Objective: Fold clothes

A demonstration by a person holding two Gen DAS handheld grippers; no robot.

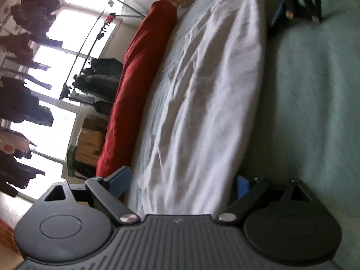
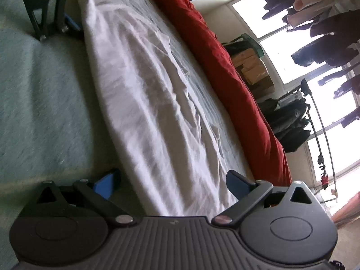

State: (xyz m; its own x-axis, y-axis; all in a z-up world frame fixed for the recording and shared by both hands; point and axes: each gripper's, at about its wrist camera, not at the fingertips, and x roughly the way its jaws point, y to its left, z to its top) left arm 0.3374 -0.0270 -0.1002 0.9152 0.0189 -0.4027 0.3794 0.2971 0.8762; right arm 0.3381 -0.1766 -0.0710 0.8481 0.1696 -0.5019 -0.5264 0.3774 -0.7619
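Note:
A white garment (image 1: pixel 202 94) lies stretched in a long wrinkled band across the pale green bed cover (image 1: pixel 315 112). My left gripper (image 1: pixel 180 183) stands open at one end, blue pads (image 1: pixel 119 180) wide apart with the garment's edge lying between them. The right gripper (image 1: pixel 299 2) shows at the far end, top right. In the right wrist view the same white garment (image 2: pixel 157 103) runs away from my right gripper (image 2: pixel 172 183), which is open with its blue pads (image 2: pixel 105 184) either side of the cloth end. The left gripper (image 2: pixel 49 11) sits at the far end.
A red rolled blanket (image 1: pixel 135 85) lies along the far side of the bed, also seen as the red blanket (image 2: pixel 225 67). Beyond it are cardboard boxes (image 1: pixel 90 139), dark clothes hanging by bright windows (image 1: pixel 27 103), and a drying rack (image 2: pixel 315 117).

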